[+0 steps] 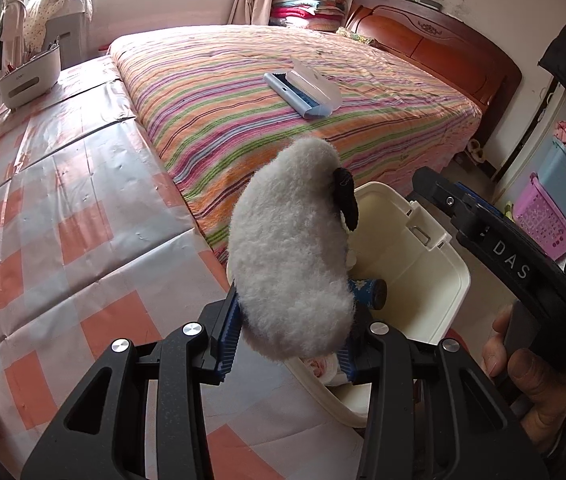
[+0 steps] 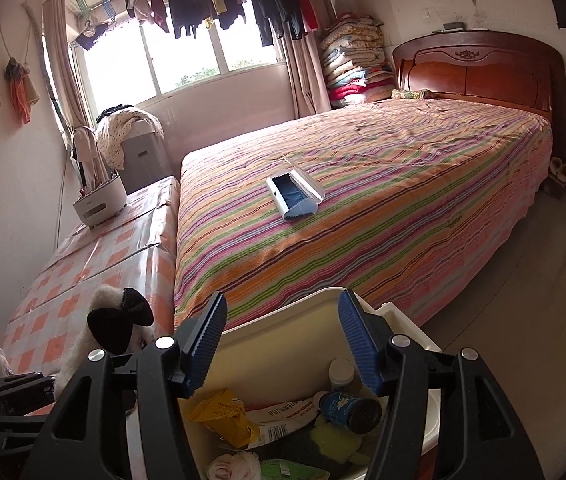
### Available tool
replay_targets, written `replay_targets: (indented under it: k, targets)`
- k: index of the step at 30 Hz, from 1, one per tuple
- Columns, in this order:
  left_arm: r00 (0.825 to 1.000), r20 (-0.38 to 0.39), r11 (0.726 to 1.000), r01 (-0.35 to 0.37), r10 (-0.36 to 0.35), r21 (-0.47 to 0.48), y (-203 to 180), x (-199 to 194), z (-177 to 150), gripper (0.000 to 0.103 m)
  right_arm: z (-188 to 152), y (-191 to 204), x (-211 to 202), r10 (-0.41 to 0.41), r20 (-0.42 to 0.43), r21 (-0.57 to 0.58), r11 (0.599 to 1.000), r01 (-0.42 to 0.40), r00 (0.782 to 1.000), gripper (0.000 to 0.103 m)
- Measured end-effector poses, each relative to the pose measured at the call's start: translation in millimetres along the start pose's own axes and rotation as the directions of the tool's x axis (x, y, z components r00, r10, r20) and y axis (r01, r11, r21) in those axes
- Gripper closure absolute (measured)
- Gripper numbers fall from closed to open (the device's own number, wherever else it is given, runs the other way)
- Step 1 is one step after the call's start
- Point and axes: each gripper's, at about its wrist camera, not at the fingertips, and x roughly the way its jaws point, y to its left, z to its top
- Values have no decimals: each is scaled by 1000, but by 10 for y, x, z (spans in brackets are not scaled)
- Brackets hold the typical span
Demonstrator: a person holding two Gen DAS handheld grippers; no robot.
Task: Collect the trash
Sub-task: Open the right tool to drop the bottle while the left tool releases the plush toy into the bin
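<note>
Step in hand, as I read it: dropping a picked-up item into the bin. The left gripper (image 1: 287,344) is clamped on a fluffy white slipper (image 1: 291,248), its blue pads pressed into the slipper's lower end from both sides. The slipper stands up and forward from the fingers, leaning slightly right, a black bow (image 1: 346,196) at its far tip. Just beyond and right of the fingers sits the cream bin (image 1: 457,280), lid off or swung away; the slipper's upper part hangs over the bin's near-left rim.

Right gripper (image 2: 283,344): fingers wide apart, holding nothing, poised directly above the same bin (image 2: 279,312). Between and below those fingers lies collected rubbish: a yellow wrapper (image 2: 223,416), a white printed packet (image 2: 283,416), a blue flowered can (image 2: 347,404) on its side, something lime green, pale crumpled stuff nearer. The slipper and bow (image 2: 121,320) show left of the right gripper's left finger.

Next move, my judgement: carry the slipper a little further right so it clears the rim, then open. It is tall and top-heavy in this grip, so it may tip outward against the rim instead of falling in. Soft pile, light, compresses easily.

Far ahead of both grippers, a blue and white brush-like thing (image 1: 303,90) lies on the striped bed (image 1: 219,120); whether it counts as rubbish I cannot tell.
</note>
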Motion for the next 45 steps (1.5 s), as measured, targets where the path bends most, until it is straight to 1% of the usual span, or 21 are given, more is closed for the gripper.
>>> replay_targets:
  k: [5,12,15,17,19,21,24,25,26,31,34,36,41,45]
  targets:
    - [1000,-20,999,18,-17,26,-138,89,-9,63,52,-120,-82,2,52,68,998,-5,999,44]
    - [999,-31,997,22,-20,71,-303,143,-50,58,84,-187,-125,0,78,104,995,-8,997,44]
    - [1000,-20,996,6,-4,84,-349,129,-68,46,82,-189,-129,2,81,108,994,-11,997,44]
    - [1000,-2,996,-2,3,88,-358,94,-64,37,82,-188,-127,2,81,110,994,-11,997,44]
    - [1000,19,996,-15,14,85,-352,46,-53,31,81,-199,-129,2,82,116,993,-12,997,44]
    - [999,39,997,-20,17,74,-324,-10,-37,30,78,-208,-124,6,80,120,993,-15,997,44]
    - [998,54,998,-32,29,54,-249,-70,-21,30,76,-210,-122,13,77,126,992,-23,997,42]
    - [998,58,998,-37,34,47,-217,-86,-18,30,74,-207,-122,12,77,127,992,-22,997,38]
    - [997,62,998,-42,40,38,-180,-107,-15,30,76,-206,-122,12,79,126,992,-22,997,35]
    - [995,69,998,-67,67,-6,21,-205,-25,30,63,-96,-76,26,63,104,994,-32,998,34]
    - [993,78,996,-88,90,-27,131,-292,-55,23,48,-7,-58,41,53,85,995,-46,998,34]
    - [990,88,994,-105,108,-33,204,-377,-91,23,37,44,-55,53,52,77,995,-57,997,34]
    - [981,114,987,-150,156,-58,428,-623,-179,23,5,177,-16,85,32,59,995,-86,996,34]
    - [972,133,977,-179,193,-115,678,-818,-241,21,-29,316,2,107,22,36,994,-107,994,33]
